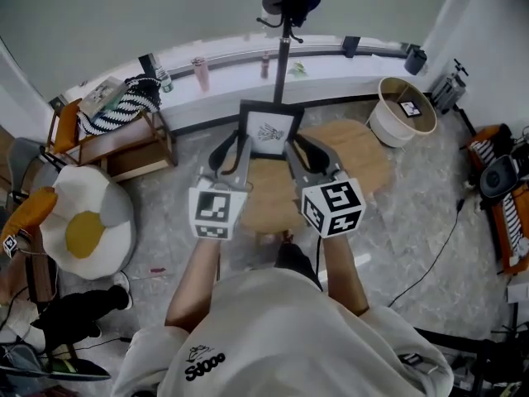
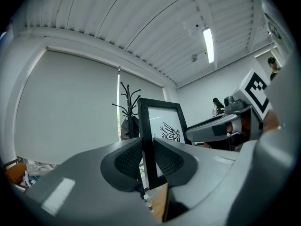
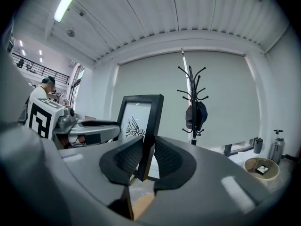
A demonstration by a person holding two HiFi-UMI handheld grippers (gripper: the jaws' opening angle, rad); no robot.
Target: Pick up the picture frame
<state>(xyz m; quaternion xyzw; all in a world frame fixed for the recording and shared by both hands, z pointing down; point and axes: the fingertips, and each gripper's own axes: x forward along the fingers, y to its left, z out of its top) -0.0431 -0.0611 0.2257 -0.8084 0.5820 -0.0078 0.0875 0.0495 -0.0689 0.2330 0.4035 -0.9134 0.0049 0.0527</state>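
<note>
The picture frame (image 1: pixel 269 129) is black around a white sheet with a black drawing; the cushion (image 1: pixel 83 226) is white with a yellow centre; the cloth (image 1: pixel 124 104) shows black-and-white stripes.

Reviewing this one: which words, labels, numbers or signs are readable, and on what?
Shirt: dark print, perhaps "Sjooo"; too blurred to be sure.
Picture frame: a line drawing, no words.
Left gripper, right gripper: square markers only, no letters.
Everything else: too small to read.
</note>
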